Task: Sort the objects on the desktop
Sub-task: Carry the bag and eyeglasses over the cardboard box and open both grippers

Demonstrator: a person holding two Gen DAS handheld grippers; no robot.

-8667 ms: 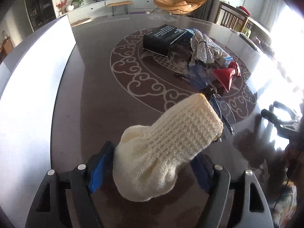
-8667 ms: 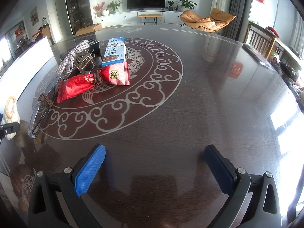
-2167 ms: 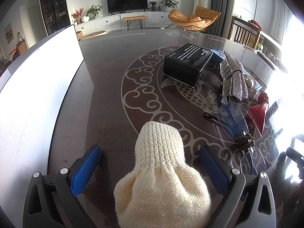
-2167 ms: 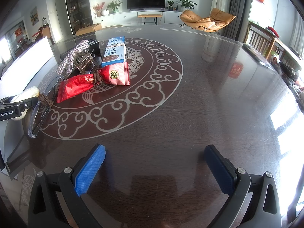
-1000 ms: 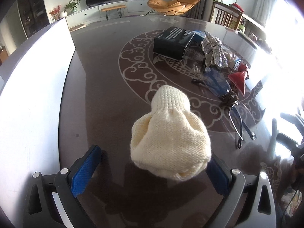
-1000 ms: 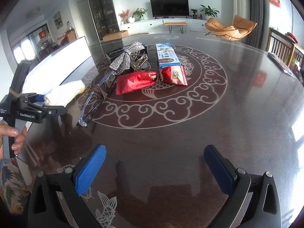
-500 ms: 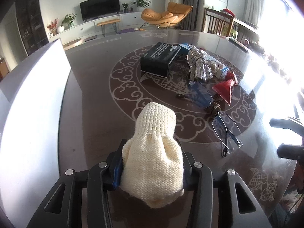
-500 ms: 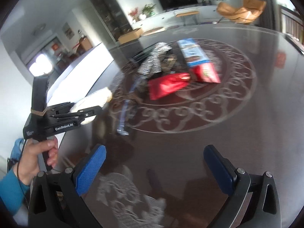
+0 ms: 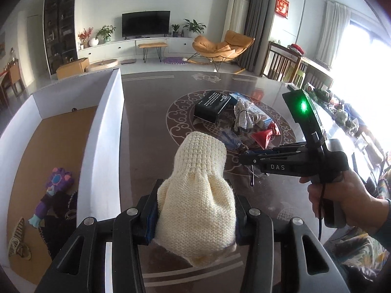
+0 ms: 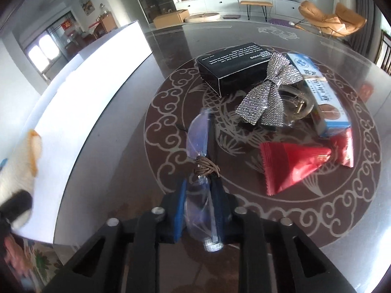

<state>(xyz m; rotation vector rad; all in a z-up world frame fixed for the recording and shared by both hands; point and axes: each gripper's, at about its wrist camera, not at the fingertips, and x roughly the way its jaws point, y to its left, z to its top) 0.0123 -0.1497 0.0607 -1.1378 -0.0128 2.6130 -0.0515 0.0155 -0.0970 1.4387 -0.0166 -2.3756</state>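
At the bottom centre of the left wrist view, the left tongs (image 9: 195, 216) are clamped on a cream knitted sock (image 9: 199, 190), whose cuff points up the frame above the dark desk (image 9: 146, 127). Only this view looks into the white box (image 9: 102, 146) at the left of the frame: on its brown floor lie a purple toy (image 9: 52, 190), a dark item just beside it and a small striped piece (image 9: 18, 240) at the lower left. It also shows the right tongs (image 9: 244, 157) from the side at centre right, held by a hand (image 9: 342, 200), with a green light (image 9: 303, 105) on the handle.

Low in the right wrist view, the right tongs (image 10: 199, 200) have just been closing and now pinch a pair of glasses (image 10: 199, 146), with a brown cord (image 10: 206, 168) wound around the middle. This view gives the clearer look at the pile on the desk: a black box (image 10: 232, 67) at upper centre, a sparkly silver bow (image 10: 268, 90) just beside it, a blue and white carton (image 10: 320, 95) at the right, and red packets (image 10: 293, 163) below it. The sock shows only as a blur at the left edge, and the white box shows only its outer wall.
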